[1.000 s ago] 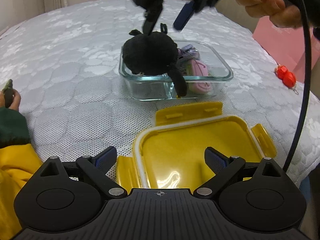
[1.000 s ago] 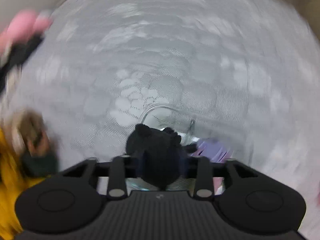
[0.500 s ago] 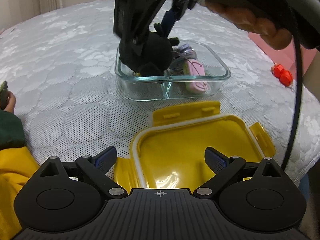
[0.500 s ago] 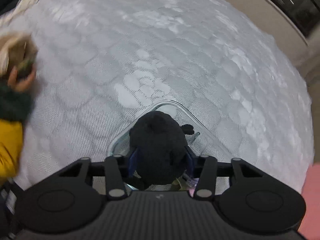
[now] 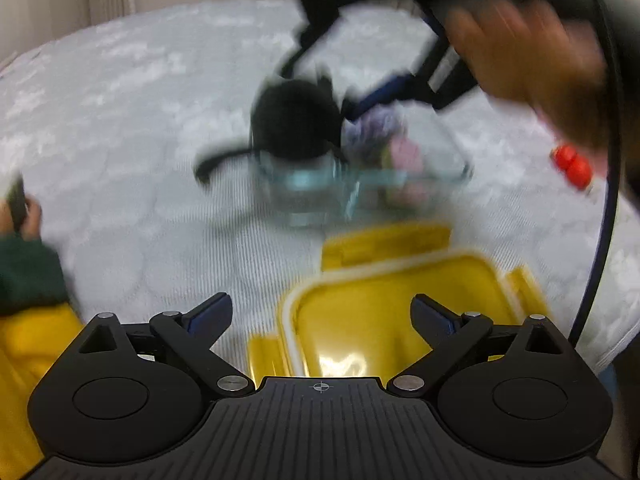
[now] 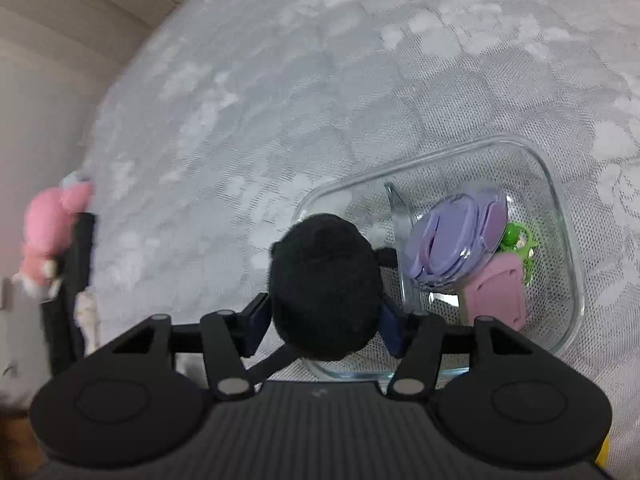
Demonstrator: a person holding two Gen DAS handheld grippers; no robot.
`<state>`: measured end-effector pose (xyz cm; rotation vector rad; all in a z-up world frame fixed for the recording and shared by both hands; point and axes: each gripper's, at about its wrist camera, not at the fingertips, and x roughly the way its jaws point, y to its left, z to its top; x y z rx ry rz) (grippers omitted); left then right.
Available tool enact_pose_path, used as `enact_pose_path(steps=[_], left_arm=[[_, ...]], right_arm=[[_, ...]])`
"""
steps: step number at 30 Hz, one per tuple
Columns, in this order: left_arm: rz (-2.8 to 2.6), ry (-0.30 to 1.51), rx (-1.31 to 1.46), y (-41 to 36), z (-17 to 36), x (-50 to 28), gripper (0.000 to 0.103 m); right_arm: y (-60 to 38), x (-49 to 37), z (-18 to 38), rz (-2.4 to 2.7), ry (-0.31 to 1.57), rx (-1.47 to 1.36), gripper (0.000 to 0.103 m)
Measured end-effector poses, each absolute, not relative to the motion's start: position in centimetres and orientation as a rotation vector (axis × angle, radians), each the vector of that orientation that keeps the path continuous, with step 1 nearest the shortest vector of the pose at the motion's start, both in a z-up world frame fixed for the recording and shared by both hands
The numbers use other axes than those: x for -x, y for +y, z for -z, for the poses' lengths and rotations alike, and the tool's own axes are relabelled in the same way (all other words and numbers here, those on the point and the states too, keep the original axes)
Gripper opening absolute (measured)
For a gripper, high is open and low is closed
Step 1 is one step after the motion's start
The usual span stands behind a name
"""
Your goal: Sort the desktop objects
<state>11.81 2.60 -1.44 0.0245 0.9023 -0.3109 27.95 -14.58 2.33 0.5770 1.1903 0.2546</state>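
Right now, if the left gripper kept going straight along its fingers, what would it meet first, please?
Most likely the yellow lid, which lies directly ahead between the open fingers of the left gripper. Beyond it stands the glass container. The picture is blurred, so depth is uncertain.

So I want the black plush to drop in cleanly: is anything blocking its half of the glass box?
Nothing visible does. The black plush, in the right gripper, hangs over the glass box half left of the divider; the purple case lies beyond it.
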Motion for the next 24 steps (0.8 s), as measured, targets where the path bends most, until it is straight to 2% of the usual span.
enact_pose_path(steps=[1,4,6,10,11,12,13,14,15,17,19,21,24], left_arm=[[0.317,0.886,-0.021,2.8,0.5,-12.1,0.099],[0.265,0.845,-0.009,2.9,-2.5,-14.5,0.099],[0.251,0.831,0.018,2.7,-4.3,-16.7,0.099],[0.36,0.949,0.187,1.6,-5.0,-23.3,0.099],[0.376,0.986,0.226,1.7,-4.6,-24.5,0.091],[0.376,1.027,0.262,1.6,-4.1,-25.8,0.074],[0.383,1.07,0.279,1.5,-3.5,-26.8,0.031],[0.389,1.117,0.28,1.3,-2.7,-27.6,0.016],[0.379,1.142,0.284,1.0,-2.0,-28.1,0.016],[0.345,1.183,0.274,0.4,-0.4,-28.8,0.016],[0.316,1.191,0.277,0.0,0.8,-29.3,0.014],[0.302,1.202,0.307,0.1,1.8,-29.7,0.008],[0.304,1.224,0.397,1.1,2.8,-30.4,0.008]], right_arm=[[-15.5,-27.1,-3.2,-0.275,1.131,-0.563,0.059],[-18.9,-22.6,-5.9,-0.24,0.908,-0.437,0.048],[-21.3,-19.2,-6.5,-0.189,0.797,-0.363,0.026],[-25.8,-13.9,-4.4,-0.137,0.725,-0.376,0.024],[-26.7,-12.9,-3.6,-0.142,0.726,-0.406,0.025],[-27.5,-11.9,-3.0,-0.145,0.718,-0.433,0.025],[-28.3,-11.0,-2.4,-0.147,0.708,-0.459,0.026],[-29.0,-10.0,-1.9,-0.148,0.698,-0.485,0.03],[-29.6,-9.2,-1.6,-0.145,0.681,-0.501,0.038],[-30.3,-8.2,-1.3,-0.13,0.643,-0.511,0.043],[-30.7,-7.7,-1.3,-0.133,0.624,-0.509,0.043],[-30.9,-7.7,-1.2,-0.164,0.628,-0.516,0.043],[-30.9,-8.0,-0.7,-0.2,0.649,-0.537,0.043]])
